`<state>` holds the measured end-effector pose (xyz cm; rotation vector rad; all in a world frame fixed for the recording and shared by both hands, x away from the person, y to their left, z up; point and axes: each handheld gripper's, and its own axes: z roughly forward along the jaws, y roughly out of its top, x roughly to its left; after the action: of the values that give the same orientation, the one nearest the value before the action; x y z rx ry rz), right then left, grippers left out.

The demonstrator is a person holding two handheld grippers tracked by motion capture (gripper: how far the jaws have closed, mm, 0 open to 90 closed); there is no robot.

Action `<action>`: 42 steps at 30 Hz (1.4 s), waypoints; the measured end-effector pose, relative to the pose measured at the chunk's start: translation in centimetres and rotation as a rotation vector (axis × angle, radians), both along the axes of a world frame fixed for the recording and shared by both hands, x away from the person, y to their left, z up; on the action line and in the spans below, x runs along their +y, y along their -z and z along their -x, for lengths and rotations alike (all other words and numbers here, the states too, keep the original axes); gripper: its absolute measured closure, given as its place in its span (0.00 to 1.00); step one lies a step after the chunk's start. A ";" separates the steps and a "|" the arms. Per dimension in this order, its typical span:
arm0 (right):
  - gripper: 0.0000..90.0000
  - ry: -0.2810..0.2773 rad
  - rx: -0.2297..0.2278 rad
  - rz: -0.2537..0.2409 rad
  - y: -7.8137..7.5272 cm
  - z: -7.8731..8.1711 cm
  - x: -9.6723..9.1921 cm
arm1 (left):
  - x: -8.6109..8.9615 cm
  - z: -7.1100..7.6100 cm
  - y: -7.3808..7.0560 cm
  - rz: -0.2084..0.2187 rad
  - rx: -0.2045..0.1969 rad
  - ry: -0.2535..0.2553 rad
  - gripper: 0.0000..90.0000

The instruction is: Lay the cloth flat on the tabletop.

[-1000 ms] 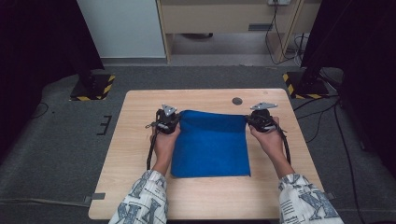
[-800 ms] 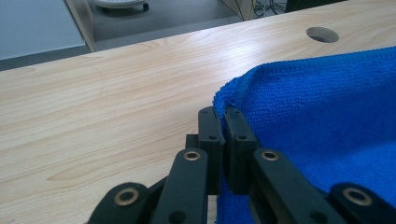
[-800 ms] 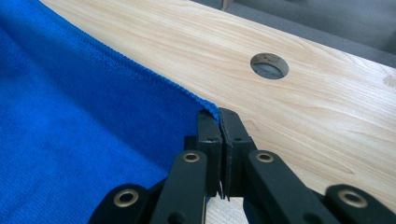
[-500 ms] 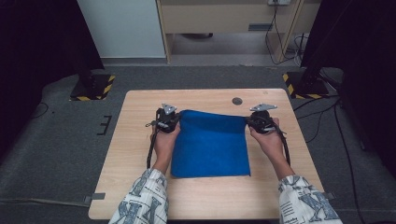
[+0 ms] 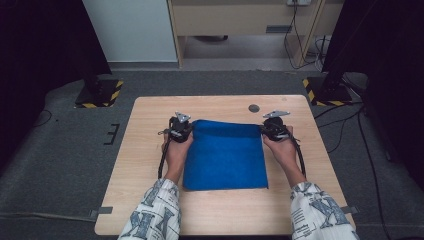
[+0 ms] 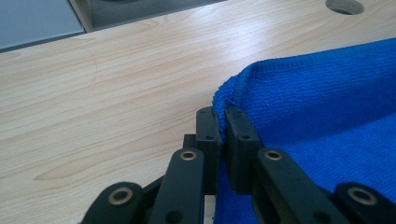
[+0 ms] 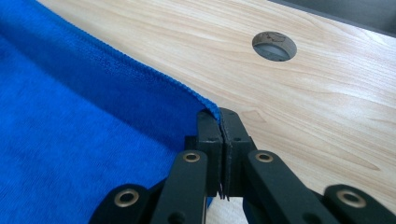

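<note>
Blue terry cloth (image 5: 225,157) lies spread on the wooden table (image 5: 150,150), roughly in the middle of the tabletop, and serves as the landmark for everything else. It is folded, a doubled upper layer showing along its far edge, and its near edge lies flat and square towards the person.

At the cloth's far left corner sits the left gripper (image 5: 181,131), held in the person's left hand (image 5: 176,152). In the left gripper view (image 6: 222,135) its two black jaws stand almost together, with the bunched corner of the cloth pinched between them; the fabric puckers and rises slightly just beyond the tips. A cable trails from this gripper back along the cloth's left side.

At the cloth's far right corner sits the right gripper (image 5: 272,131), held in the right hand (image 5: 284,150). In the right gripper view (image 7: 220,128) the jaws are pressed closed on the hemmed corner, a thin fold of blue showing between the pads. Its cable runs back along the cloth's right side.

Beyond the cloth's far right corner, a little past the right gripper, a round cable hole (image 5: 254,108) is cut in the table. Both patterned sleeves (image 5: 155,212) come in from the near side of the cloth, one on each side of it.
</note>
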<state>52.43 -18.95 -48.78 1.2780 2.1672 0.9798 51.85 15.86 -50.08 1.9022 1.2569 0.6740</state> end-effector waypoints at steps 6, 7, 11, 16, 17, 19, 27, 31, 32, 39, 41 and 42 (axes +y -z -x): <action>0.85 0.036 -0.001 0.007 0.1 -0.6 0.1 | 0.1 -0.1 0.0 0.023 -0.022 -0.029 0.77; 0.79 0.041 0.002 -0.003 0.1 -0.8 0.1 | 0.1 -0.2 0.0 0.024 -0.027 -0.032 0.72; 0.57 0.059 -0.002 0.013 0.1 -1.1 0.2 | 0.3 -0.2 -0.1 0.026 -0.039 -0.042 0.54; 0.42 0.080 -0.020 0.033 -0.1 -1.3 0.0 | 0.4 0.0 -0.4 0.020 -0.041 -0.043 0.50; 0.41 0.085 -0.024 0.025 -0.2 -1.3 0.0 | 0.5 0.1 -0.5 0.023 -0.040 -0.043 0.49; 0.39 0.084 -0.024 -0.033 -0.5 -1.3 -0.4 | 0.5 0.2 -0.6 0.024 -0.041 -0.041 0.48; 0.33 0.109 -0.009 -0.043 -0.6 -1.6 -1.4 | 1.1 1.0 -1.1 0.022 -0.054 -0.040 0.49; 0.29 0.099 0.008 0.011 0.0 -1.7 -1.5 | 1.4 1.6 -1.3 0.011 -0.058 -0.036 0.49; 0.26 0.095 0.013 0.051 0.5 -1.8 -1.4 | 1.5 1.8 -1.3 0.009 -0.057 -0.034 0.49; 0.25 0.125 0.024 0.042 0.8 -2.1 -1.8 | 2.0 3.5 -0.1 0.010 -0.049 -0.031 0.50; 0.27 0.135 0.020 0.031 0.7 -2.1 -2.1 | 2.0 3.9 0.2 0.012 -0.048 -0.025 0.50; 0.28 0.151 0.003 0.039 0.6 -2.1 -2.3 | 2.1 4.2 0.5 0.003 -0.045 -0.018 0.50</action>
<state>54.58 -21.20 -49.34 1.4021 2.0476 0.8721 47.69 17.92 -50.55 1.8661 1.2471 0.7199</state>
